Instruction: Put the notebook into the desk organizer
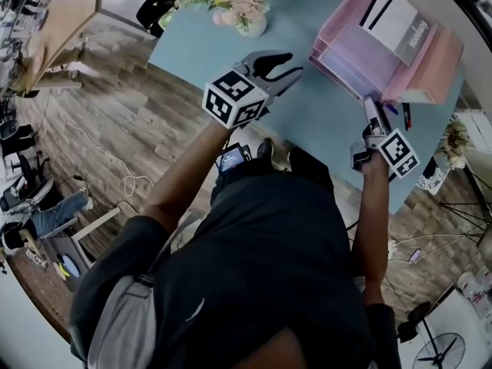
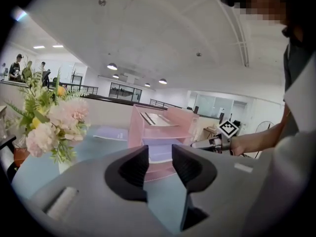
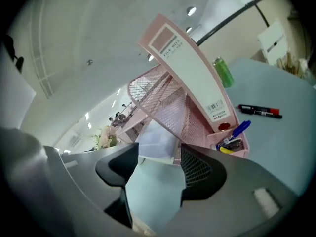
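Observation:
The pink mesh desk organizer (image 1: 346, 60) stands at the back right of the light blue table. A pale lavender notebook (image 3: 157, 141) lies in one of its trays, just ahead of my right gripper (image 3: 159, 154), which is open with nothing between its pads. In the left gripper view the same notebook (image 2: 159, 153) shows in the middle tray. In the head view my right gripper (image 1: 371, 108) sits at the organizer's near edge. My left gripper (image 1: 288, 64) hovers over the table left of the organizer, open and empty.
A vase of pink flowers (image 1: 242, 2) stands at the table's far left. A pink file box (image 3: 190, 68) rises beside the trays, with pens (image 3: 237, 131) in a front cup. A red-and-black marker (image 3: 260, 111) and a green can (image 3: 223, 72) are on the table beyond.

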Demonstrator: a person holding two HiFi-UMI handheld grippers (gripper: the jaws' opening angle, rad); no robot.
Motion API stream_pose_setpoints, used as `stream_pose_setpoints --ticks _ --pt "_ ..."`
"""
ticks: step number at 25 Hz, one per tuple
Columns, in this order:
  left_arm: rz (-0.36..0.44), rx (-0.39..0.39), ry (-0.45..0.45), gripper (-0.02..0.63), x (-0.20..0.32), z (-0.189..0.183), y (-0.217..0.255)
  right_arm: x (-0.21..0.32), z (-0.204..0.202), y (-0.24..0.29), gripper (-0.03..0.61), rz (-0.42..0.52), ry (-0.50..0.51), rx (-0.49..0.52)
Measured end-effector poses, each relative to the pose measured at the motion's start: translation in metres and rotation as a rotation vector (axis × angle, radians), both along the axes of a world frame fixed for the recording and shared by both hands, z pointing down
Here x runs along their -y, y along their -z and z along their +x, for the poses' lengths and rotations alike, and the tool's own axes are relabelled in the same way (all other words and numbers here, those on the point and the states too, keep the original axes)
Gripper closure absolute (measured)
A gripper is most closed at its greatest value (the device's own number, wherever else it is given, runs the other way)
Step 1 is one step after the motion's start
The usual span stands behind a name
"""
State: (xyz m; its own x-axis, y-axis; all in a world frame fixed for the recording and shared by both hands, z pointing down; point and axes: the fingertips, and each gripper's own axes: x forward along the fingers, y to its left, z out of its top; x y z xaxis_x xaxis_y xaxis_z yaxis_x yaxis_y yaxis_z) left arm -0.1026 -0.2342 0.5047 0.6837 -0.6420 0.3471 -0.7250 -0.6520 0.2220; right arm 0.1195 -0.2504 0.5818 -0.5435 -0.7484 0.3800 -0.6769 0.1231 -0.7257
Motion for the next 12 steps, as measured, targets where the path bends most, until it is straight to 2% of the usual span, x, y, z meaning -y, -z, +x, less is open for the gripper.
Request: stream_pose_setpoints --ticks 7,12 --pt "0.069 0.008 -0.017 0.431 -0.036 -0.018 0.033 -0.04 0.013 0.036 0.336 0.104 -0.025 -0.134" --pt "0.139 0.013 -0.033 0.431 -0.054 -0.026 0.062 -0.065 0.01 0.098 0.341 0.276 0.016 -0.269"
